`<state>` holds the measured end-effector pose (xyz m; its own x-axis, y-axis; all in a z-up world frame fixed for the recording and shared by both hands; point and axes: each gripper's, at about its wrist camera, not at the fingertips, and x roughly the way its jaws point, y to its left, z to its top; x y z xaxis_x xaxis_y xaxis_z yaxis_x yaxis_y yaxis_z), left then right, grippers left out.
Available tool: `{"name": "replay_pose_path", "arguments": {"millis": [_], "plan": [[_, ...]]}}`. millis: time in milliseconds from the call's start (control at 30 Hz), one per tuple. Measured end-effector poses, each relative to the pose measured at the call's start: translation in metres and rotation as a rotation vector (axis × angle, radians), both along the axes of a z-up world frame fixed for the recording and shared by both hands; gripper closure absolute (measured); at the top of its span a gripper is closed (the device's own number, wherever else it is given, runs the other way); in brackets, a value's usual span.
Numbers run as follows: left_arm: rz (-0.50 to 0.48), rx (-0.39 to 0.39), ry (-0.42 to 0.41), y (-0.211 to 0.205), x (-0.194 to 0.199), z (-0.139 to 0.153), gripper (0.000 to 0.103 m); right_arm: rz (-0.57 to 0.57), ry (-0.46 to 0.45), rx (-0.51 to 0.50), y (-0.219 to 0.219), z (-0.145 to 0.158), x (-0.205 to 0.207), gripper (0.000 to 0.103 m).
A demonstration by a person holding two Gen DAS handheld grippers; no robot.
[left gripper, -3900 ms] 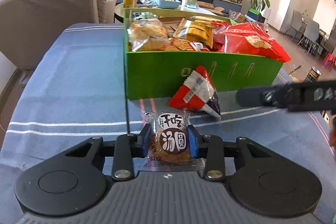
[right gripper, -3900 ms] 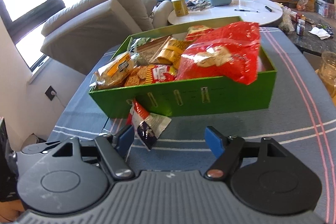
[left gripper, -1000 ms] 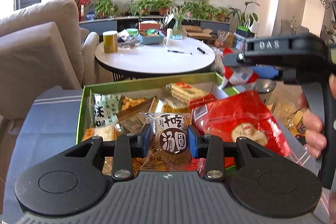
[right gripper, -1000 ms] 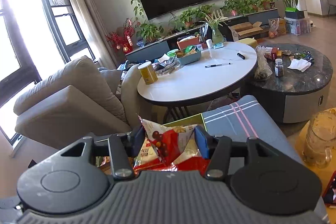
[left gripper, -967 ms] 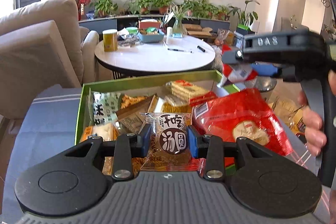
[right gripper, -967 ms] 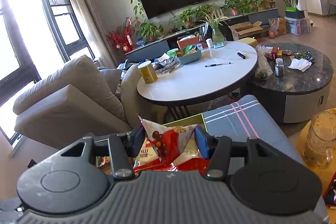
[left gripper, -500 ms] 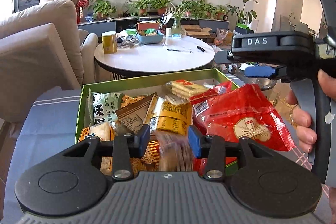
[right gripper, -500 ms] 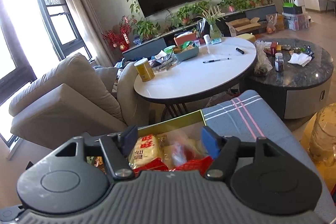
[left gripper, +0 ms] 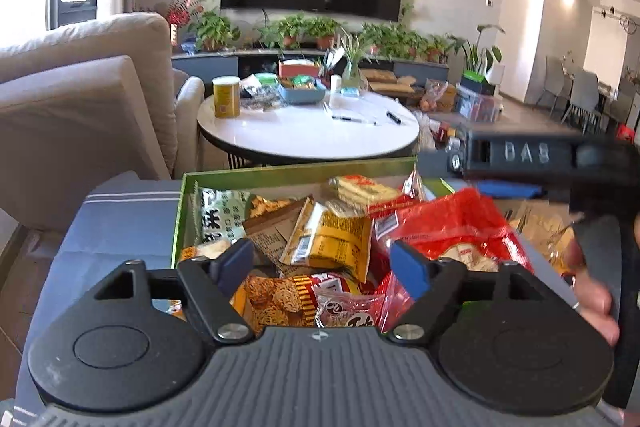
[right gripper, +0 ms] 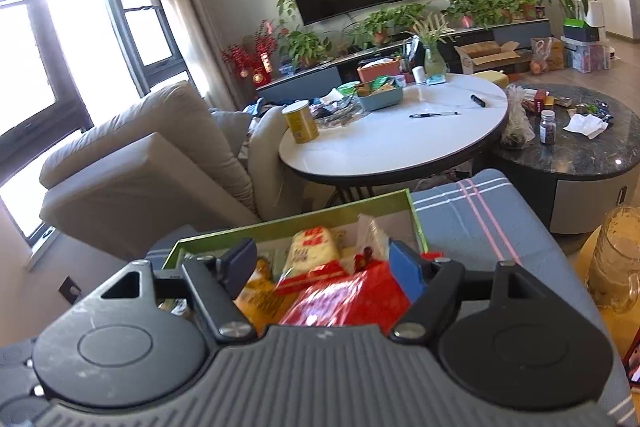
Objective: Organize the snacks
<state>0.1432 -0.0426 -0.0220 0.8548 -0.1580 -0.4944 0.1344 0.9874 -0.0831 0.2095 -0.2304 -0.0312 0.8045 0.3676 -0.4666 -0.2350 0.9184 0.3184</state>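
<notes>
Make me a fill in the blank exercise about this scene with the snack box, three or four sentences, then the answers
1. The snack packets lie in a box whose walls are coloured ____.
2. The yellow can stands on a round table with a top coloured ____.
3. Between the pads of the left hand-held gripper, whose jaws are opening, ____ is held.
4. On the wall above the potted plants hangs a dark ____.

Answers: green; white; nothing; television

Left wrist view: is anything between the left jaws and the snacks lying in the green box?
Nothing visible. The left gripper hangs over the green box, jaws opening with nothing between them, and the clear-wrapped biscuit pack lies directly below on the other snacks.
</notes>
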Motion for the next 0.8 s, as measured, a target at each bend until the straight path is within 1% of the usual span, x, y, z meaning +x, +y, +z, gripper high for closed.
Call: {"name": "replay_pose_path", "arguments": {"millis": [100, 167, 233, 300, 467, 567, 667, 700, 767, 800], "plan": [[0.023, -0.001, -0.031, 0.002, -0.010, 0.004, 0.018, 0.020, -0.002, 0.002, 0.003, 0.003, -0.011, 0.017], [0.047, 0.003, -0.054, 0.004, -0.018, 0.005, 0.017, 0.034, -0.006, 0.002, 0.004, 0.003, -0.019, 0.017], [0.064, -0.010, -0.063, 0.006, -0.027, 0.005, 0.016, 0.048, -0.007, -0.002, 0.004, 0.002, -0.029, 0.017], [0.066, -0.043, -0.060, 0.009, -0.035, 0.002, 0.016, 0.049, -0.007, -0.004, 0.004, -0.004, -0.041, 0.017], [0.039, -0.037, -0.026, 0.004, -0.053, -0.007, 0.016, 0.033, 0.023, 0.002, 0.003, -0.016, -0.063, 0.017], [0.036, -0.028, -0.035, 0.002, -0.066, -0.002, 0.016, 0.022, 0.030, -0.006, 0.004, -0.013, -0.074, 0.017], [0.057, -0.009, -0.054, 0.002, -0.081, 0.006, 0.014, 0.022, 0.015, -0.002, 0.005, -0.004, -0.086, 0.017], [0.068, 0.001, -0.058, 0.003, -0.086, 0.008, 0.009, 0.027, 0.006, -0.001, 0.006, 0.000, -0.091, 0.017], [0.096, 0.013, -0.071, 0.005, -0.095, 0.013, 0.003, 0.034, -0.013, -0.004, 0.008, 0.006, -0.102, 0.017], [0.115, 0.011, -0.080, 0.007, -0.100, 0.015, 0.002, 0.037, -0.022, -0.008, 0.009, 0.010, -0.107, 0.017]]}}
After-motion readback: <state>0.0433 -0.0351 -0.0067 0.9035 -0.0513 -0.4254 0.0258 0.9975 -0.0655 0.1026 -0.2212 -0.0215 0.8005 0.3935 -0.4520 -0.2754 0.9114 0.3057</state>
